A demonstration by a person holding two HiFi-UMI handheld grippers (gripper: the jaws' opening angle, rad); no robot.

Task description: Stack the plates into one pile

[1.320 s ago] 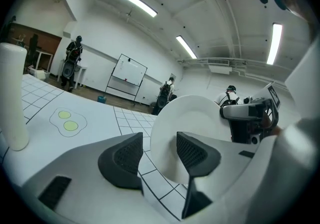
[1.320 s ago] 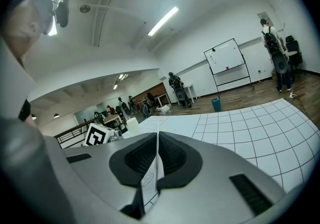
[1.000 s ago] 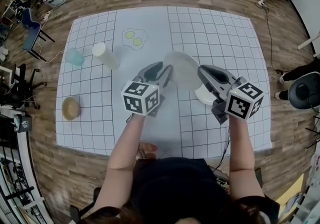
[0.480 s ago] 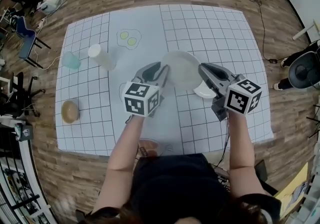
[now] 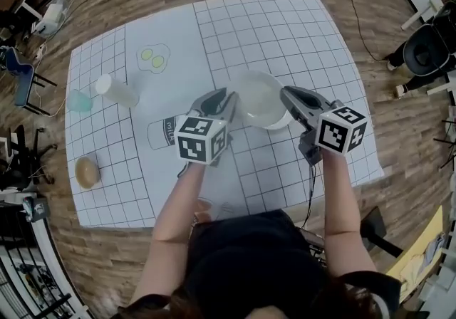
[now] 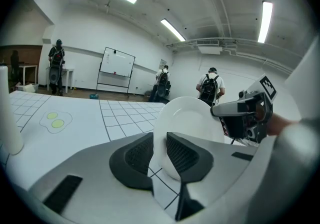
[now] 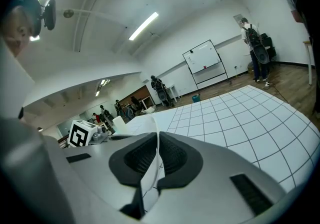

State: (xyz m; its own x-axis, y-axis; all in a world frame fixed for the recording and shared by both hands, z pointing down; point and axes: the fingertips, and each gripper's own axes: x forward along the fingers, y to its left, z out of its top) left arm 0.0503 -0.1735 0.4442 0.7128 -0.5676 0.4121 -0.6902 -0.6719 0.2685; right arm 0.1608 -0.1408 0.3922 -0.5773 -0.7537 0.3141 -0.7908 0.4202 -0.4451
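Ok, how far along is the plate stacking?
Nothing looks stacked yet. One plate is in hand: the right hand-held gripper clamps its rim, and the left hand-held gripper has just been closing its jaws on the opposite side. Left: lowering it onto the second plate below.

The white gridded table point(image 5: 299, 40) carries a bottle point(image 5: 117, 91), a teal cup point(image 5: 79, 101) beside it, a bun point(image 5: 87, 172) and one plate point(image 5: 280, 123).

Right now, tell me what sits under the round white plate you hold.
A second white plate; only a crescent of its rim shows past the held round white plate. The rest is covered.
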